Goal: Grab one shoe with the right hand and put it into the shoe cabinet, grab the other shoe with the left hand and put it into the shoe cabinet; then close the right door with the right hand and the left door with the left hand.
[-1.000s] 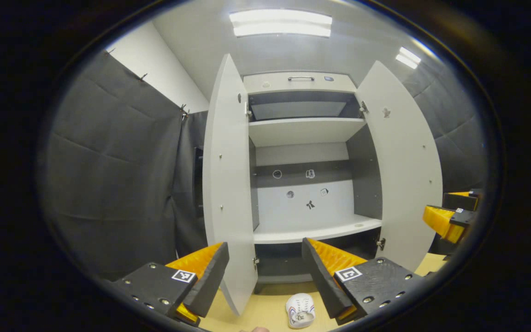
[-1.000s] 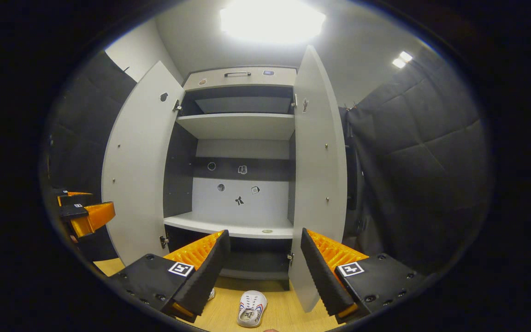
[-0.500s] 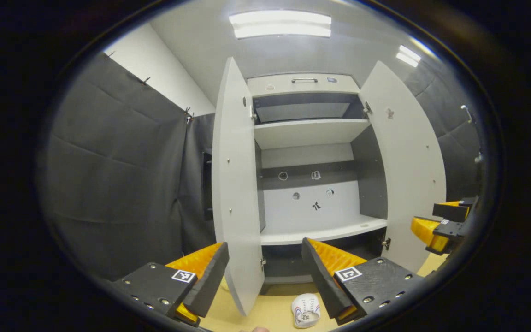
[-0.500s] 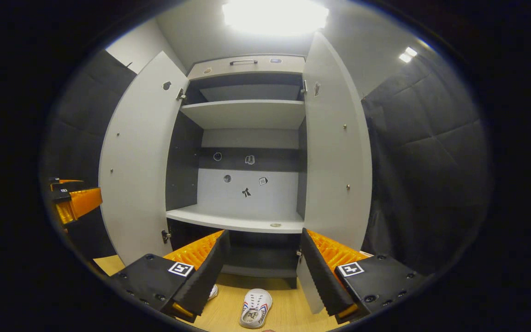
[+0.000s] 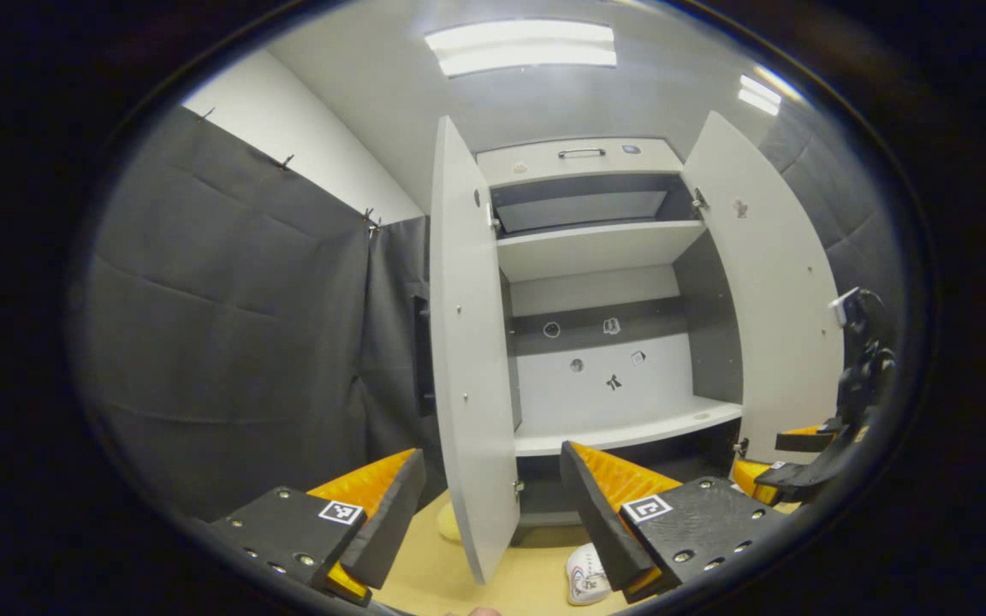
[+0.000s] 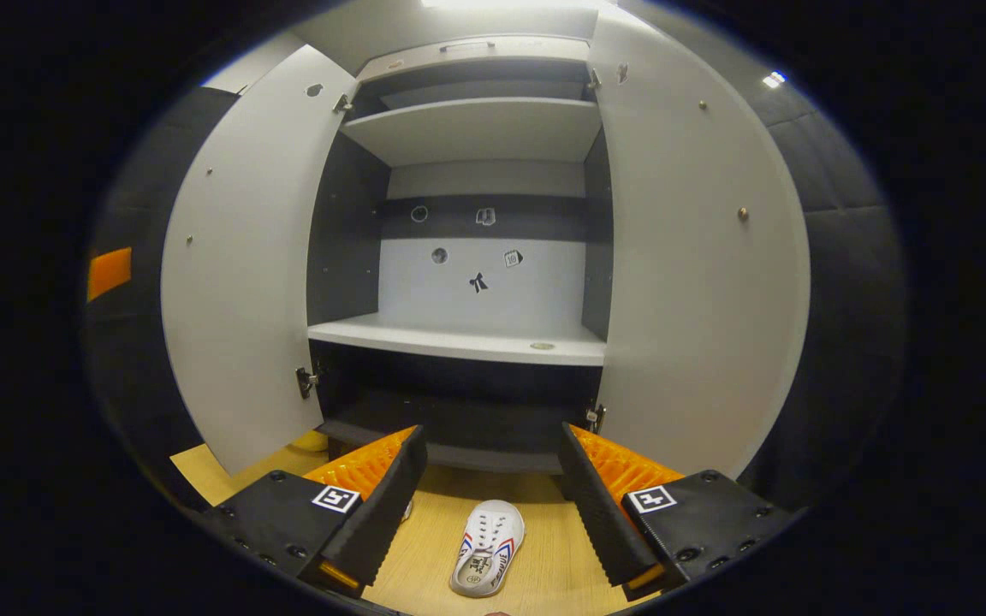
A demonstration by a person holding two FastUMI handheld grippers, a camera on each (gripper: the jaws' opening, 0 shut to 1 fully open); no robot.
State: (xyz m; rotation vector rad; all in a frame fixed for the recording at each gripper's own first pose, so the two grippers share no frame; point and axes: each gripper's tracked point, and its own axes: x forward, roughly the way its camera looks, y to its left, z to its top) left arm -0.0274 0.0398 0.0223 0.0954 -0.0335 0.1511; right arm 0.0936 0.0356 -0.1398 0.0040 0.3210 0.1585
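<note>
Wooden floor (image 6: 544, 573) before open shoe cabinet (image 6: 467, 342); shoe (image 6: 487, 547) lies between wide-open, empty right tongs (image 6: 489, 496)

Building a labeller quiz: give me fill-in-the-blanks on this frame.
1. Both white cabinet doors stand ____.
2. The white slip-on shoe lies on the ____ wooden floor.
3. The right hand-held gripper has its fingers ____.
4. The white lower shelf holds ____ shoes.

Missing: open; light; open; no
</note>
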